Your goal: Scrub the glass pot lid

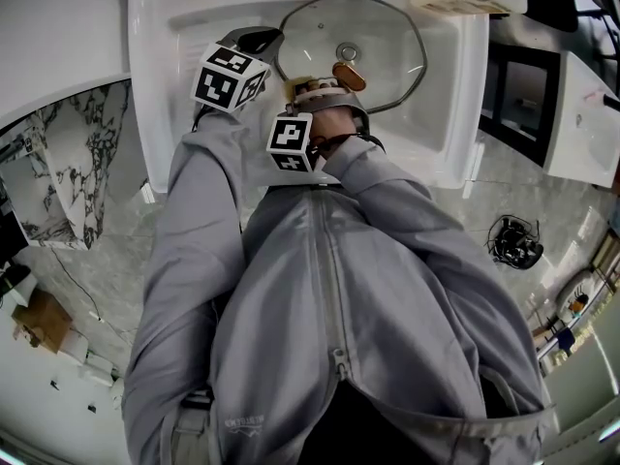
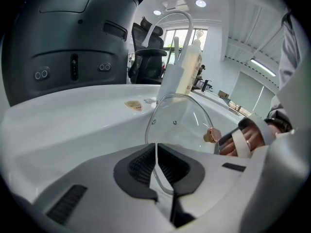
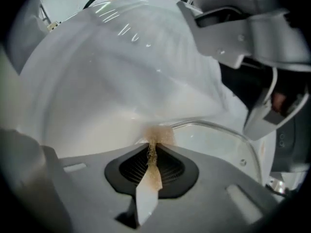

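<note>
Holds a glass pot lid in a white sink, with a scrub pad at its edge.

Clamps the left gripper, jaws all but together, on the lid's metal rim, the lid tilted up inside the basin with a brown knob jutting from its middle. Pinches the tan, fibrous pad in the right gripper, jaws closed tight on it, the frayed end right at the lid's rim; cannot tell whether touching. Shows a small yellow sticker on the sink's back ledge, print too small to read, near a curved faucet and a pale bottle with no legible label. Bears black-and-white square markers on each gripper's cube; leaves the waistband print on the grey jacket too fine to read.
</note>
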Available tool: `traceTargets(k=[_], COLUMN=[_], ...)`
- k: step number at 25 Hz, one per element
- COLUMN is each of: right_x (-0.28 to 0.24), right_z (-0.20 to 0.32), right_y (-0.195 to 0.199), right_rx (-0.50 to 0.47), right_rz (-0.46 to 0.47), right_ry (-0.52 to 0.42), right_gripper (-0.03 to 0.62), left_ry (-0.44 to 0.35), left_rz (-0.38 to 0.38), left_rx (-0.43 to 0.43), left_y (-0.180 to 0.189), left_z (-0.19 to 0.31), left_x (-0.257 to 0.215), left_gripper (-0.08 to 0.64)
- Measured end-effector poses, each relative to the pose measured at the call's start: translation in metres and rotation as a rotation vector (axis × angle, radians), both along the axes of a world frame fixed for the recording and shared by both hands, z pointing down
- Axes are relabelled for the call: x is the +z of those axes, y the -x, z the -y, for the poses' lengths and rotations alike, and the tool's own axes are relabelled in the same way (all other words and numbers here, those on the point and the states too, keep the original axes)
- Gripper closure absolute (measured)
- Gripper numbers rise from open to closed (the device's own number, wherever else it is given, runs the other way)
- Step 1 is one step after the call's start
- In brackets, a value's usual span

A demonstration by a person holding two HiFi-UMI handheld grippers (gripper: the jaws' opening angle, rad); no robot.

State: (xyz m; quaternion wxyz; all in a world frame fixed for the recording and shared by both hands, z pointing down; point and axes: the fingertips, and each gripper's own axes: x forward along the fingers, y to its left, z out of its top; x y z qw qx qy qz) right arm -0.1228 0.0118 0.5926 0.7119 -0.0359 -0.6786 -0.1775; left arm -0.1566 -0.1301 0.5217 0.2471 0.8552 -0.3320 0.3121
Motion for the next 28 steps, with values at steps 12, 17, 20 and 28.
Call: traceTargets(k=[12, 17, 20, 28], right_x=[-0.030, -0.069, -0.080, -0.111], right_z=[0.013, 0.041, 0.053, 0.122], right_y=[-0.028, -0.031, -0.031, -0.053], right_rx=[0.170, 0.254, 0.276, 0.312], right_rz=[0.123, 0.245, 0.289, 0.311], right_ry=[-0.024, -0.102, -0.135, -0.327], right_gripper=[0.557, 0.557, 0.557, 0.557], left_ry=[-0.023, -0.042, -0.057, 0.065], left_rz=[0.014, 0.046, 0.044, -0.048], left_rx=[0.001, 0.028, 0.050, 0.119], left_y=[-0.012, -0.016, -0.019, -0.031], left_z=[0.000, 0.007, 0.016, 0.026], left_x=[-0.003, -0.006, -0.013, -0.003], left_gripper=[0.543, 0.540, 0.418, 0.399])
